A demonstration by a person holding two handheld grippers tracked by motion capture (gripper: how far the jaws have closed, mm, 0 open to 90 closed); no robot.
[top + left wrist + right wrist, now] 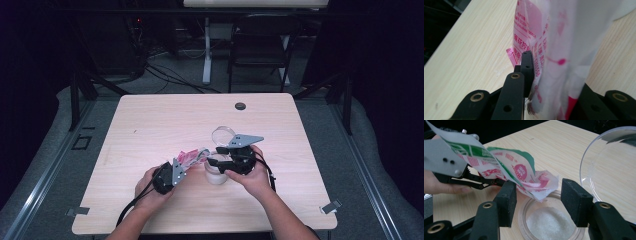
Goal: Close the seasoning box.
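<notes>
**Two grippers at a jar near the desk's front edge**

Two hands work close together near the middle of the desk (150,120), toward its front edge. The left gripper (176,170) has its jaws pressed onto a pink-and-white printed packet (541,50), pinching it; in the right gripper view the packet also shows green printing. The packet is tilted, its torn open end hanging just over the mouth of a clear jar (550,222), which holds white granules (549,222). The right gripper (536,202) has its jaws spread to either side of the jar's rim; whether they touch the glass cannot be told. A clear round lid (223,135) lies on the desk just behind the jar, toward the far edge. A small dark disc (240,106) sits in the desk near its far edge.
</notes>
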